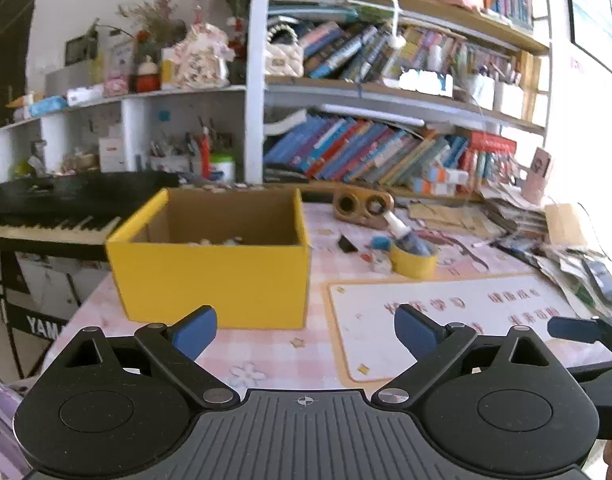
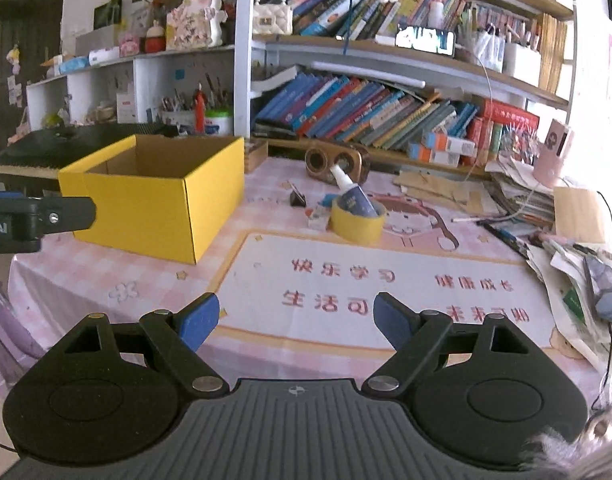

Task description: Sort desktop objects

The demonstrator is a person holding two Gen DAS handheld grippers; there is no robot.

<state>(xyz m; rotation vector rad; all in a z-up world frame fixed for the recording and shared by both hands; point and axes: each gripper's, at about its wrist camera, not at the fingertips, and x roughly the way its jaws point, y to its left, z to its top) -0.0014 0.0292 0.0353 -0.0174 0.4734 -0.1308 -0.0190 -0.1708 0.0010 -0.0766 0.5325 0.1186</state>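
An open yellow cardboard box [image 1: 213, 280] [image 2: 157, 208] stands on the pink checked table, with a few small items inside. To its right a yellow tape roll [image 1: 414, 262] [image 2: 358, 220] holds a tilted glue bottle [image 1: 402, 232] [image 2: 350, 192]. A small black clip [image 1: 347, 243] [image 2: 297, 199] and a little white item [image 2: 318, 216] lie beside the roll. My left gripper [image 1: 306, 332] is open and empty, in front of the box. My right gripper [image 2: 295, 316] is open and empty over the white printed mat [image 2: 386, 284].
A wooden speaker [image 2: 338, 164] sits behind the roll. Stacks of paper and a phone [image 2: 602, 288] crowd the right edge. A keyboard [image 1: 49, 212] stands left of the table; bookshelves rise behind. The left gripper's finger [image 2: 41, 210] shows at the right view's left edge.
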